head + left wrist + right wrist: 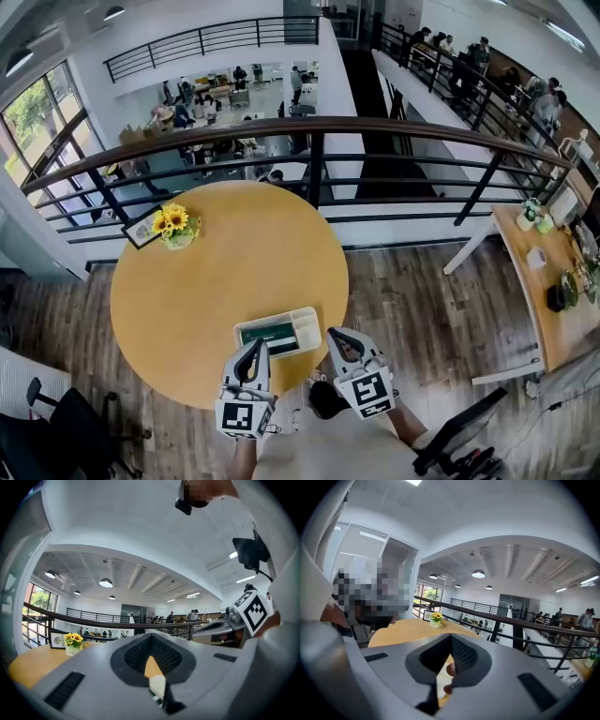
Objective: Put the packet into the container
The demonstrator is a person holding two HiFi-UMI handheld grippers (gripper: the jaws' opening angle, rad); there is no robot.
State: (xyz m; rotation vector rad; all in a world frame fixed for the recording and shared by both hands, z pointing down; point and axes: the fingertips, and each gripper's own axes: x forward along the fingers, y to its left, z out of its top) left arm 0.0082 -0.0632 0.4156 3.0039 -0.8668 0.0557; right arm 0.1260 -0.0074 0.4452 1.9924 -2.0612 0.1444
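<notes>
A white two-part container sits on the round yellow table near its front edge. A green packet lies flat in its larger left compartment. My left gripper is at the container's near left corner, jaws together and empty. My right gripper is just right of the container, also shut with nothing in it. In the left gripper view the closed jaws fill the lower frame, and a white edge of the container shows through their gap. The right gripper view shows its own shut jaws over the table.
A pot of sunflowers and a small framed picture stand at the table's far left. A dark railing runs behind the table. Black chairs stand at lower left and lower right. A wooden desk is at the right.
</notes>
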